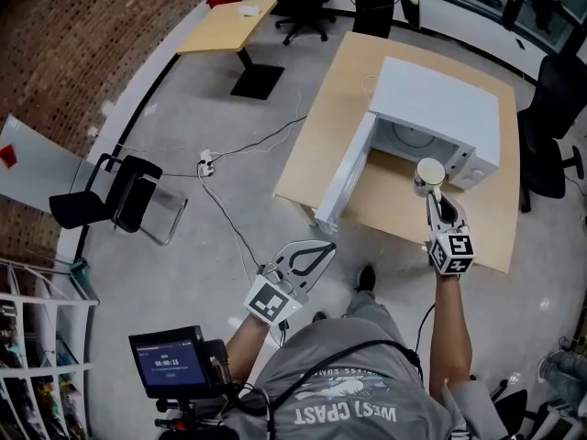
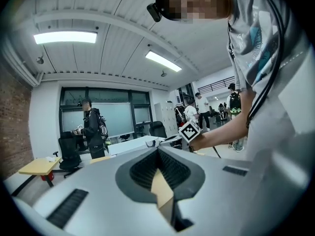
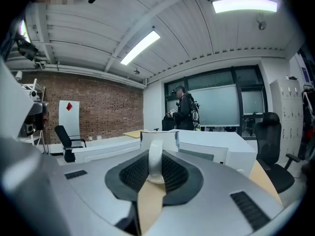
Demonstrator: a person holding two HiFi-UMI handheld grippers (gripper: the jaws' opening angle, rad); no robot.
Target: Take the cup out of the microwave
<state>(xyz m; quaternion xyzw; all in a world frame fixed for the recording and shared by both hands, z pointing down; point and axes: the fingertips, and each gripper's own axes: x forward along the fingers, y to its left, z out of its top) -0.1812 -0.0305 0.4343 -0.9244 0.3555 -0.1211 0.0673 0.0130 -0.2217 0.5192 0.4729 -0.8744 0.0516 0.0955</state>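
Observation:
A white microwave (image 1: 440,108) stands on the wooden table (image 1: 394,209) with its door (image 1: 347,177) swung open to the left. My right gripper (image 1: 433,195) is shut on the handle of a white cup (image 1: 429,172), which hangs in the air just in front of the microwave's opening. In the right gripper view the cup's handle (image 3: 154,163) sits between the pads, with the cup body (image 3: 158,137) beyond it. My left gripper (image 1: 327,246) is off the table's near left corner, over the floor, shut and holding nothing. In the left gripper view its tips (image 2: 158,150) meet.
A black chair (image 1: 119,195) and a power strip with cables (image 1: 206,165) are on the floor at left. A second table (image 1: 229,24) stands at the back. An office chair (image 1: 550,126) is right of the table. A person (image 3: 183,113) stands far behind the microwave.

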